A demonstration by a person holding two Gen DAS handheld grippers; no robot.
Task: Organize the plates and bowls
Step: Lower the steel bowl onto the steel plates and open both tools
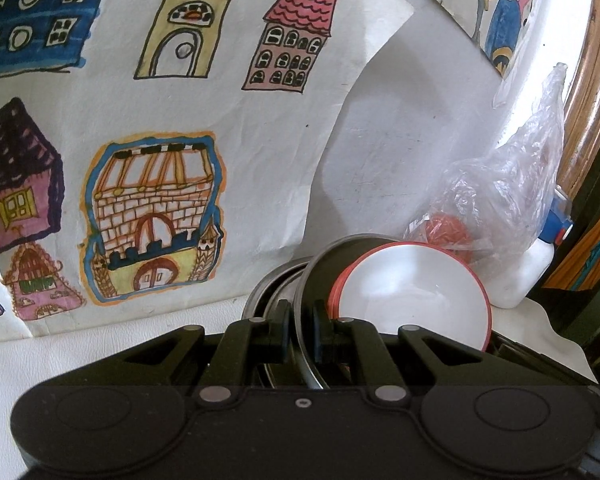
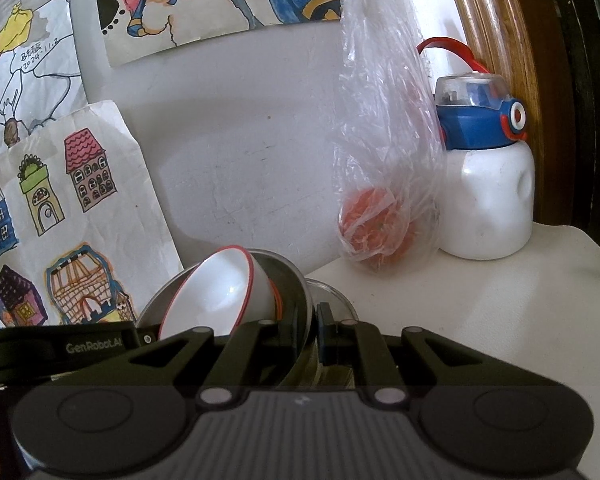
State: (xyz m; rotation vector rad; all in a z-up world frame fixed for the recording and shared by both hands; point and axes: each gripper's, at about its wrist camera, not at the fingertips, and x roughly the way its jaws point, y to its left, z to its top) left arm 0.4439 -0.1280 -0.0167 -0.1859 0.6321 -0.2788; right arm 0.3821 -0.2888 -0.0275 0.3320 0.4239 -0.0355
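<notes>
In the left wrist view, the left tongs (image 1: 301,330) are clamped on the rim of a tilted metal bowl (image 1: 320,276), which holds a stack of white bowls with red rims (image 1: 412,292); how many I cannot tell. A second metal bowl (image 1: 266,288) lies beneath. One plastic bag (image 1: 512,184) stands behind.

In the right wrist view, the right tongs (image 2: 308,330) grip the same metal bowl's rim (image 2: 300,280) on the white tabletop (image 2: 480,320). One water bottle (image 2: 488,168) stands beside the bag (image 2: 384,140).

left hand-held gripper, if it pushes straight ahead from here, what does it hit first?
The left hand-held gripper already straddles the metal bowl's rim, so that rim meets the finger roots first. Beyond it is the drawing-covered wall; depth is unclear.
</notes>
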